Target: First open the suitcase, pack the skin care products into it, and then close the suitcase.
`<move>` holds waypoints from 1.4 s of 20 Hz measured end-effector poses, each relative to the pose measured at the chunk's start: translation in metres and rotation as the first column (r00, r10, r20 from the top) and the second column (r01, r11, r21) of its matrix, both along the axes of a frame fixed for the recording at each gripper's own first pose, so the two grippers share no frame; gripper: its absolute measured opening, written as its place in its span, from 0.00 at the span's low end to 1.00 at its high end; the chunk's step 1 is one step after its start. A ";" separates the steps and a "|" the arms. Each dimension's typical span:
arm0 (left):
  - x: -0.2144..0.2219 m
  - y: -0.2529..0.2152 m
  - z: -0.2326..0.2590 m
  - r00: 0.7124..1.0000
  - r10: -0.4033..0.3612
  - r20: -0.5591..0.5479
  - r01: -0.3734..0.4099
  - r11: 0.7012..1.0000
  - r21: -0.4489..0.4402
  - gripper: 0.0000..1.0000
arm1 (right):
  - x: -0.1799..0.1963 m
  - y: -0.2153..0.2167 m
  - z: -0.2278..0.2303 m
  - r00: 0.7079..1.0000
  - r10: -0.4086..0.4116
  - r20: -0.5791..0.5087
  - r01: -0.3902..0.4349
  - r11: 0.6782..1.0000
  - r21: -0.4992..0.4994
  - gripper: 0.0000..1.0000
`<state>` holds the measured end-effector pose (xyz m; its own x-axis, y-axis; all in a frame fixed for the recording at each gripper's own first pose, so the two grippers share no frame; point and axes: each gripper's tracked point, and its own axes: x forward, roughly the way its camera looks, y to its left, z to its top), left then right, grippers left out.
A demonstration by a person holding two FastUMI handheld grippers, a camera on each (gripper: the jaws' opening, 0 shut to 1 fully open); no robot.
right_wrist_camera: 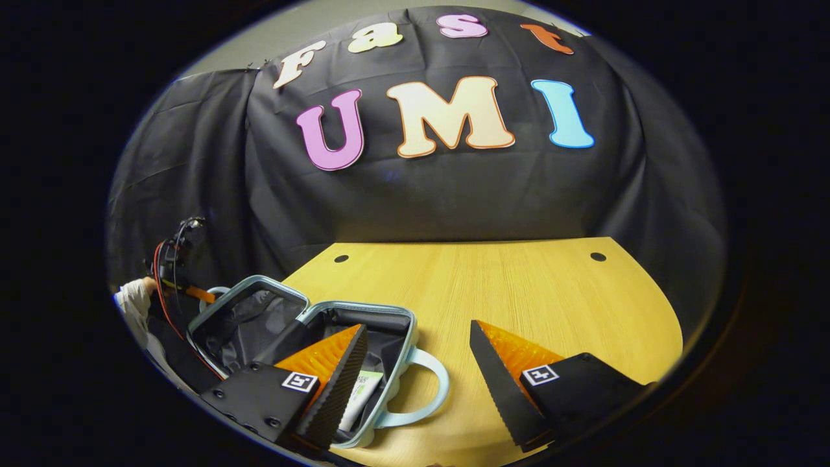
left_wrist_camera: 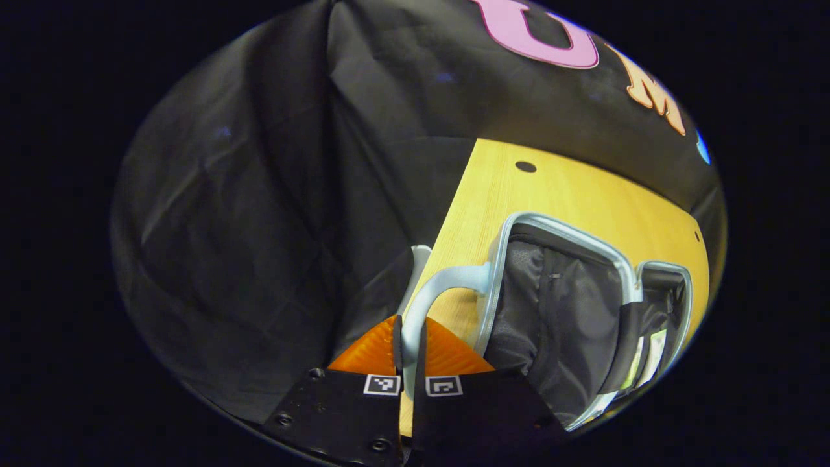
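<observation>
The left claw (left_wrist_camera: 410,350) was clamped on the suitcase's pale handle (left_wrist_camera: 433,292). The right claw (right_wrist_camera: 418,370) stood apart above the wooden worktop (right_wrist_camera: 519,292). The open suitcase (right_wrist_camera: 305,337) lay at eight o'clock; black cloth (right_wrist_camera: 421,188) hung beyond.

My right gripper (right_wrist_camera: 418,373) hangs with fingers spread over the tabletop (right_wrist_camera: 519,292). At eight o'clock the suitcase (right_wrist_camera: 311,344) lies open, a tube (right_wrist_camera: 363,395) inside; left gripper (right_wrist_camera: 194,295) at nine.
</observation>
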<state>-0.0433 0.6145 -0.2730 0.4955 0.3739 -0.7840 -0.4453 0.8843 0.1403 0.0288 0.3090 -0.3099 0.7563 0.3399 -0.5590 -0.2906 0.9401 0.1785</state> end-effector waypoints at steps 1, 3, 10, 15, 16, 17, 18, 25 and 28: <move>0.001 -0.004 0.020 0.999 -0.003 0.035 0.001 0.999 0.032 0.00 | 0.003 -0.002 0.006 1.000 0.008 0.018 -0.008 1.000 0.011 0.99; 0.012 -0.031 0.062 0.992 -0.038 0.117 0.028 0.996 0.085 0.00 | 0.001 -0.010 0.013 0.999 0.038 0.032 -0.038 0.999 0.017 0.98; 0.036 -0.138 0.146 0.968 -0.140 0.208 0.110 0.982 0.150 0.00 | 0.000 -0.057 0.031 0.992 0.113 0.057 -0.115 0.993 0.025 0.98; 0.056 -0.202 0.168 0.947 -0.208 0.245 0.174 0.973 0.154 0.00 | 0.000 -0.089 0.045 0.986 0.136 0.093 -0.139 0.990 0.030 0.98; 0.061 -0.214 0.173 0.942 -0.213 0.259 0.177 0.972 0.155 0.00 | 0.001 -0.097 0.048 0.986 0.137 0.099 -0.140 0.990 0.024 0.98; 0.065 -0.226 0.174 0.937 -0.227 0.267 0.193 0.970 0.147 0.00 | 0.003 -0.105 0.050 0.985 0.136 0.105 -0.139 0.990 0.023 0.98; 0.070 -0.242 0.177 0.927 -0.242 0.286 0.211 0.968 0.136 0.00 | 0.003 -0.112 0.052 0.986 0.130 0.107 -0.133 0.991 0.023 0.98; 0.109 -0.356 0.166 0.866 -0.373 0.334 0.367 0.926 0.083 0.00 | 0.000 -0.160 0.058 0.988 0.109 0.112 -0.113 0.993 0.027 0.98; 0.117 -0.398 0.149 0.855 -0.400 0.330 0.415 0.909 0.027 0.00 | 0.002 -0.182 0.061 0.990 0.089 0.110 -0.092 0.995 0.026 0.98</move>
<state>0.0739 0.2164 -0.1239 0.8226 0.0527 -0.5661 -0.0572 0.9983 0.0097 0.0311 0.1270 -0.2494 0.7772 0.4253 -0.4637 -0.3931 0.9036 0.1699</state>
